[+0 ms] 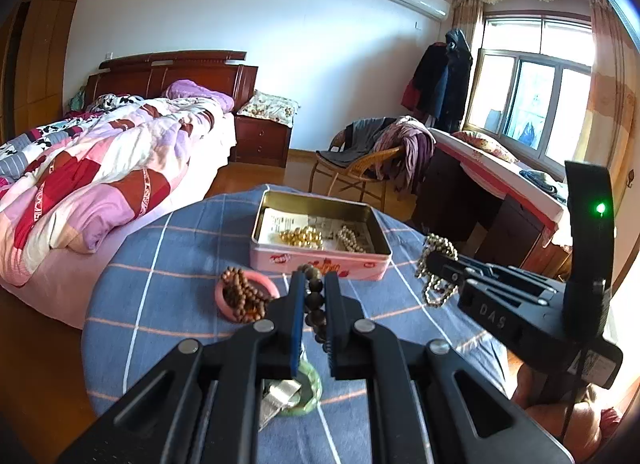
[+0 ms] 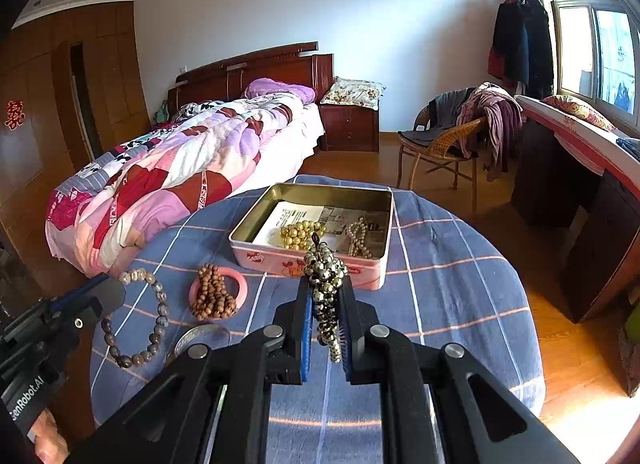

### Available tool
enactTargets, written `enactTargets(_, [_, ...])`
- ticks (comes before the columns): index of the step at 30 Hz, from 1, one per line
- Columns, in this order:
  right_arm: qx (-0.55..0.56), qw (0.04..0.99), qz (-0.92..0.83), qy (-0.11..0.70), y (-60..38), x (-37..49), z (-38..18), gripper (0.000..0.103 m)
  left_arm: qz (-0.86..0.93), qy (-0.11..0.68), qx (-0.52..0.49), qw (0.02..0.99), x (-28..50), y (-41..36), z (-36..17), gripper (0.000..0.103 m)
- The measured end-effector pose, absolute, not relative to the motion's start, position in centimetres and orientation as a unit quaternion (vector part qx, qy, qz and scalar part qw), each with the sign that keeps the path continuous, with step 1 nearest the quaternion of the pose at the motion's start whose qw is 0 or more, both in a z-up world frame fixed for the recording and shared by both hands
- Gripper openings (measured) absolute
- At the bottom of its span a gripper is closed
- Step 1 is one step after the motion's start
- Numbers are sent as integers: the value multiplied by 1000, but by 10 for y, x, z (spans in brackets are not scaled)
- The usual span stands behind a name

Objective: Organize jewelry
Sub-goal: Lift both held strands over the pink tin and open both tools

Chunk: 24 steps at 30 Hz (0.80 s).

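A pink open tin [image 1: 320,260] [image 2: 312,264] sits on the blue checked table and holds a gold bead strand [image 1: 301,237] [image 2: 301,233] and a pearl strand [image 1: 349,239] [image 2: 357,239]. My left gripper [image 1: 314,284] is shut on a dark bead bracelet [image 1: 314,296], which hangs as a loop in the right wrist view [image 2: 136,320]. My right gripper [image 2: 325,288] is shut on a silver bell bracelet [image 2: 326,284], held just short of the tin; it also shows in the left wrist view [image 1: 438,264].
A pink bangle [image 1: 245,294] [image 2: 218,290] with a brown wooden bead strand [image 2: 212,296] lies left of the tin. A green jade bangle [image 1: 308,392] and a silver bangle [image 2: 202,338] lie near the table's front. A bed stands to the left.
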State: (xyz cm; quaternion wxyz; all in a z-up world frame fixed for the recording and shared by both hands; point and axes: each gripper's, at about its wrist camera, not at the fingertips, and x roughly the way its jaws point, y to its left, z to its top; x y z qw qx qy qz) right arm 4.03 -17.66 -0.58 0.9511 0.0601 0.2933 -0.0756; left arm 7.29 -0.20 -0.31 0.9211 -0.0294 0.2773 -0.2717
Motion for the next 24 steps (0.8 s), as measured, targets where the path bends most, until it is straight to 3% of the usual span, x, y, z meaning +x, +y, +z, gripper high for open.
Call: enactTargets(24, [93, 953, -107, 267, -241, 147, 24, 11, -246, 293, 18, 924, 178, -78, 9, 10])
